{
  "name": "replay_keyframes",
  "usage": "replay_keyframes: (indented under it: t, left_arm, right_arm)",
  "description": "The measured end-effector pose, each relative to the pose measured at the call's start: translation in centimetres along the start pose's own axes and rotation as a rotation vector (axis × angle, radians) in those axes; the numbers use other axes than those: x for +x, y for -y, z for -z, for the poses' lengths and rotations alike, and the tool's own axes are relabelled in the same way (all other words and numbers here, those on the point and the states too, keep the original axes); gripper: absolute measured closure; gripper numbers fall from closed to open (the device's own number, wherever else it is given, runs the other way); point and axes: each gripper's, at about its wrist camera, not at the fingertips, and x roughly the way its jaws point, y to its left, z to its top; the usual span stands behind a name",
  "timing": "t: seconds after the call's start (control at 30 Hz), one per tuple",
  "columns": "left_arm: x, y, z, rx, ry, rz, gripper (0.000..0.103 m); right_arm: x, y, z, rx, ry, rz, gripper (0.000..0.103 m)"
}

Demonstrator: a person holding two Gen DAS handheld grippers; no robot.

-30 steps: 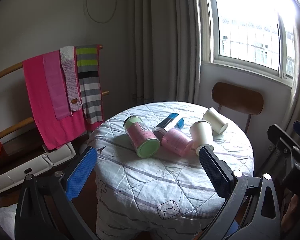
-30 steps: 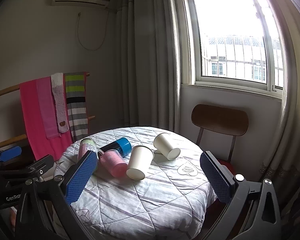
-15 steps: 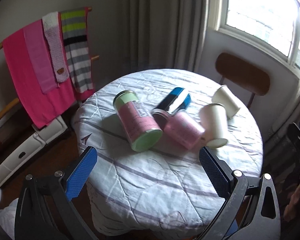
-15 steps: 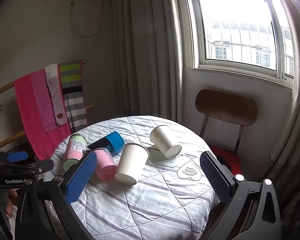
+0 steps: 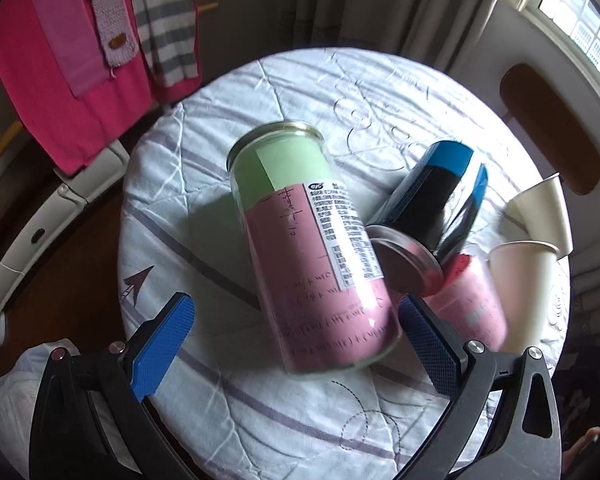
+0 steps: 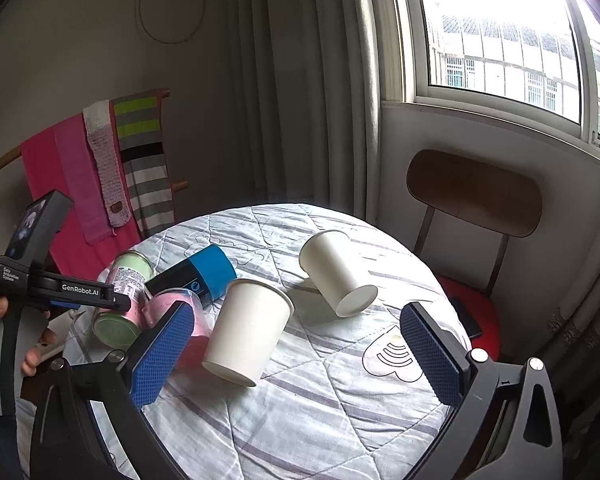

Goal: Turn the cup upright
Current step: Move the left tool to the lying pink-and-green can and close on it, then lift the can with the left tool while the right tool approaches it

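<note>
Both fingers of the left hand-held gripper (image 5: 296, 328) (spread wide) flank the toppled pink-green cup (image 5: 304, 248).

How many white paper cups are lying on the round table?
2. One white paper cup lies in the middle of the quilted round table, beside the translucent pink cup. The other white paper cup lies farther back, toward the wooden chair. None seems hidden.

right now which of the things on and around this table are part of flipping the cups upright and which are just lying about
Job:
left gripper, open
pink-and-green can, on its side
blue-and-black can
pink cup
near paper cup
far paper cup
right gripper, open

Lying about:
chair
hanging towels
quilted tablecloth
</note>
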Motion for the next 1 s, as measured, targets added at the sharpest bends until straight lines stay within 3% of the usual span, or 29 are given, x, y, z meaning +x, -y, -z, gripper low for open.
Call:
replay_keyframes:
  t: [0.07,0.27,0.4,0.43,0.73,1.0]
  left_arm:
    - [0.8,0.3,-0.1,0.017,-0.023,0.025,0.000]
    - [2.1,0.7,-0.6,0.039,-0.017,-0.001,0.000]
    - [1.9,0.2,-0.6,0.023,-0.005,0.072,0.021]
    - [1.8,0.2,-0.6,0.027,-0.002,0.072,0.023]
    - [-0.5,-0.5,1.2,0.079,0.060,0.085,0.025]
    - [-2.5,-0.3,6.2,0.142,0.065,0.119,0.025]
  right_arm:
    - [0.4,0.0,0.0,-0.006,-0.005,-0.001,0.000]
    - [1.1,0.0,0.0,-0.010,-0.012,-0.011,0.000]
    - [0.9,-0.1,0.1,-0.013,-0.014,-0.010,0.000]
    - [0.9,0.0,0.1,-0.013,-0.015,-0.009,0.000]
    - [0.4,-0.4,0.4,-0.014,-0.018,-0.004,0.000]
    - [0.0,-1.5,1.3,-0.028,-0.045,-0.020,0.000]
